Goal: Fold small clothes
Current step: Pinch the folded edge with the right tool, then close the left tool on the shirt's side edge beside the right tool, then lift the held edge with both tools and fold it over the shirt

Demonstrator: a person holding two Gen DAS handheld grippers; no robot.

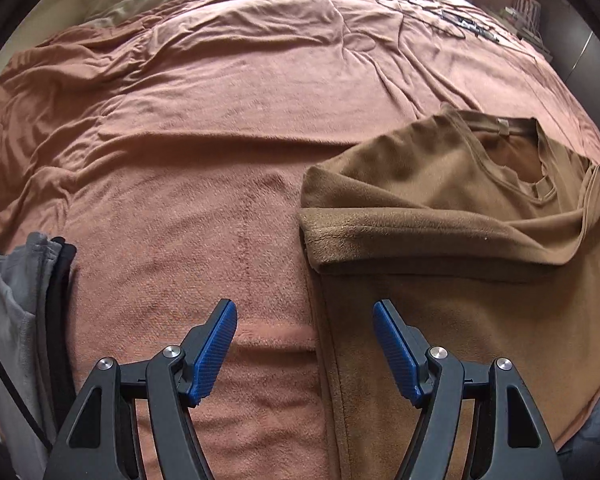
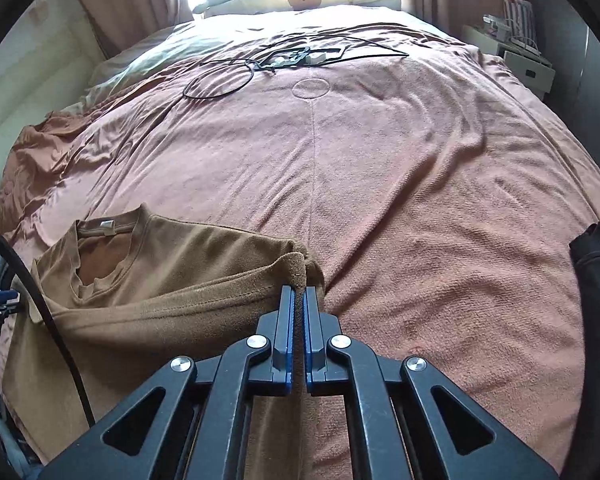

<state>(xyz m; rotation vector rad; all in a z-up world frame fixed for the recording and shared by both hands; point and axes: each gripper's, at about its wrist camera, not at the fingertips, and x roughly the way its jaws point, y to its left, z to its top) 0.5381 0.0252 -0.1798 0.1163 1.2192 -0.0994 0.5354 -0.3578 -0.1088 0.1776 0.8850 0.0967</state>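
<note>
Right wrist view: right tongs (image 2: pixel 299 292) clenching a pinched fold of the brown T-shirt (image 2: pixel 172 280), blue pads pressing the cloth from both sides, just beside the sleeve at 6 o'clock. Shirt lying on the pink bedspread (image 2: pixel 400 184), collar facing 10 o'clock, black cable loop (image 2: pixel 219 80) resting well apart at 11 o'clock. Left wrist view: left tongs (image 1: pixel 305 312) standing released, gripping nothing, hovering over the shirt's (image 1: pixel 440 216) left edge, one pad above bedspread (image 1: pixel 180 140), the other above brown cloth; grey and black clothes (image 1: pixel 28 280) lying at 9 o'clock
</note>
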